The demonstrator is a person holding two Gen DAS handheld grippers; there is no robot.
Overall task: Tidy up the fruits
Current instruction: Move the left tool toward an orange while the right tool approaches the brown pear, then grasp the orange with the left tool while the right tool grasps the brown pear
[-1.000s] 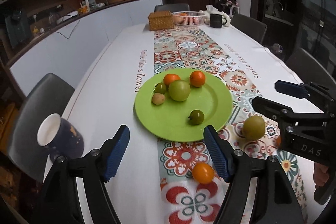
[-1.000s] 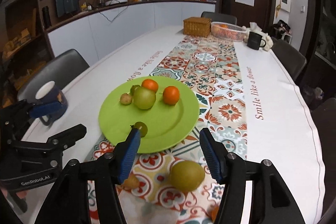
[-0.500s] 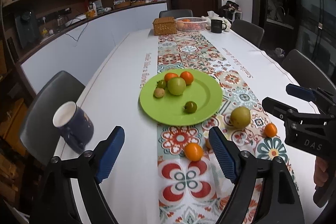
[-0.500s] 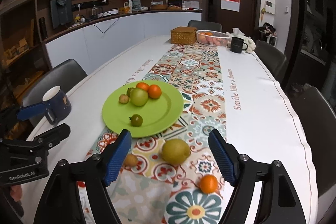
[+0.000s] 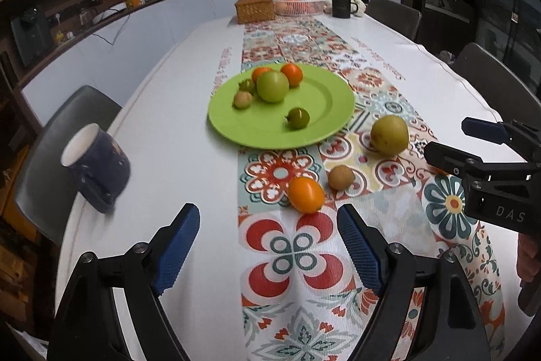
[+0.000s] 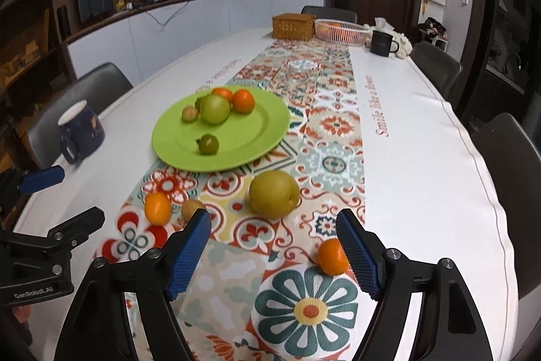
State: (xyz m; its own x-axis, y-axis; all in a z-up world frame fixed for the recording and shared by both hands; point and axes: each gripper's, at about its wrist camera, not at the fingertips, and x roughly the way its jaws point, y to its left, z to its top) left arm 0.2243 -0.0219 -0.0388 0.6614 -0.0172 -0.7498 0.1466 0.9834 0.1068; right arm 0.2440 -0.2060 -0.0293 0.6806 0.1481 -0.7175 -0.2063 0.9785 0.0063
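A green plate (image 5: 324, 110) (image 6: 257, 131) on the patterned runner holds several fruits: a big green one (image 5: 272, 86), two orange ones, and small green and brown ones. Loose on the runner lie a yellow pear (image 5: 389, 135) (image 6: 274, 194), a small brown fruit (image 5: 341, 177) (image 6: 191, 208), an orange fruit (image 5: 306, 194) (image 6: 157, 208) and a second orange fruit (image 6: 332, 256). My left gripper (image 5: 268, 246) is open and empty, just short of the orange fruit. My right gripper (image 6: 274, 251) is open and empty, just short of the pear.
A dark blue mug (image 5: 96, 163) (image 6: 81, 131) stands near the table's left edge. At the far end are a wicker box (image 5: 255, 9), a white basket (image 5: 297, 4) and a black mug (image 5: 342, 6). Chairs surround the table.
Both grippers drew back from the plate, then came forward a little and lower. The loose fruits on the runner came into view. Both stay open.
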